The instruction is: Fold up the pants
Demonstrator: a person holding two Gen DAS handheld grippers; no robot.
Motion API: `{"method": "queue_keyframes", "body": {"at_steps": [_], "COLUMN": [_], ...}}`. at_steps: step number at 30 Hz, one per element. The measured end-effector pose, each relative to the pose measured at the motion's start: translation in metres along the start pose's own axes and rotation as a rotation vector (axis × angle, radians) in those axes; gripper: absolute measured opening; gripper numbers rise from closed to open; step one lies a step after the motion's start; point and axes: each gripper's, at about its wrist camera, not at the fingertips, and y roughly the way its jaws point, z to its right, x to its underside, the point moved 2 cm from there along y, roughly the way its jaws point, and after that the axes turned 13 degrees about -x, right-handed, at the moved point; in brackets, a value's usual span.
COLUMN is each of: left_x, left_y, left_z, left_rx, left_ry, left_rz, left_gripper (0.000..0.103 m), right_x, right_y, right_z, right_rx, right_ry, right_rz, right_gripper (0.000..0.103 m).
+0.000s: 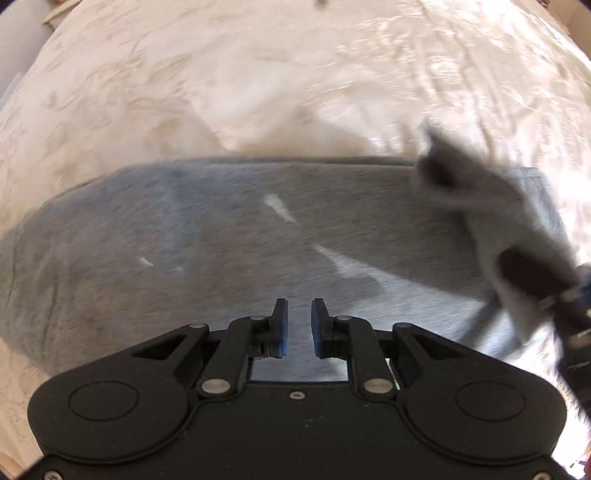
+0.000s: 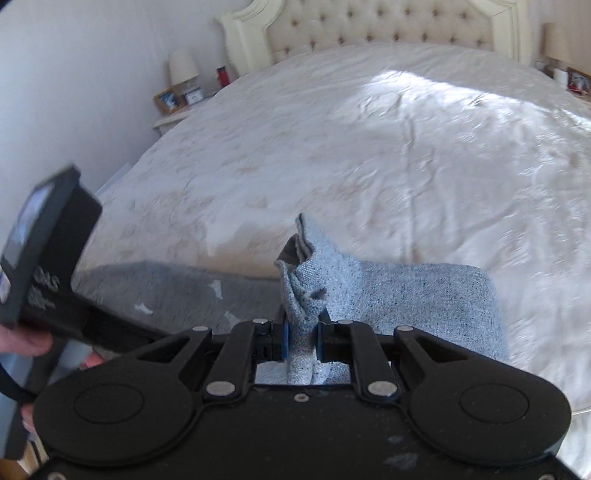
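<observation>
Grey sweatpants [image 1: 229, 243] lie flat across the near part of the bed [image 2: 369, 147], their far edge running straight from side to side. The right tongs [image 2: 302, 341] pinch a bunched corner of the fabric, lifted above the rest (blurred in the left view). The left tongs [image 1: 299, 325] hover over the cloth, parted and empty. Beyond the pants, cream bedspread stretches open to the tufted headboard [image 2: 376, 26].

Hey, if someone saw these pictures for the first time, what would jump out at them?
First, the grey knit pants stretched across the near edge of the cream bedspread. Next, the right gripper, shut on a bunched, lifted fold of them, while the left gripper hovers open above the flat cloth. Behind stands a cream tufted headboard.
</observation>
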Motion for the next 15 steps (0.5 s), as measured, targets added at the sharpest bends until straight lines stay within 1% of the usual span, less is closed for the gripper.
{"method": "queue_keyframes", "body": {"at_steps": [2, 4, 6, 10, 12, 15], "left_x": [0.003, 0.003, 0.003, -0.008, -0.014, -0.021], "left_y": [0.006, 0.009, 0.011, 0.009, 0.006, -0.003], "left_z": [-0.016, -0.026, -0.032, -0.027, -0.019, 0.001], "left_rx": [-0.003, 0.002, 0.011, 0.048, 0.075, 0.119], "left_ry": [-0.009, -0.007, 0.002, 0.01, 0.013, 0.04], "left_rz": [-0.012, -0.015, -0.008, 0.007, 0.015, 0.047], "left_gripper": [0.023, 0.023, 0.023, 0.023, 0.023, 0.023], "right_x": [0.018, 0.035, 0.043, 0.046, 0.041, 0.038], "right_y": [0.032, 0.055, 0.065, 0.056, 0.047, 0.027], "right_z": [-0.018, -0.027, -0.028, -0.029, -0.029, -0.027], "right_rx": [0.021, 0.04, 0.033, -0.004, -0.03, -0.039], "right_ry": [-0.042, -0.051, -0.023, -0.005, -0.002, -0.008], "right_rz": [-0.062, -0.116, -0.151, -0.159, -0.158, -0.132], "right_gripper": [0.016, 0.026, 0.034, 0.037, 0.038, 0.039]}}
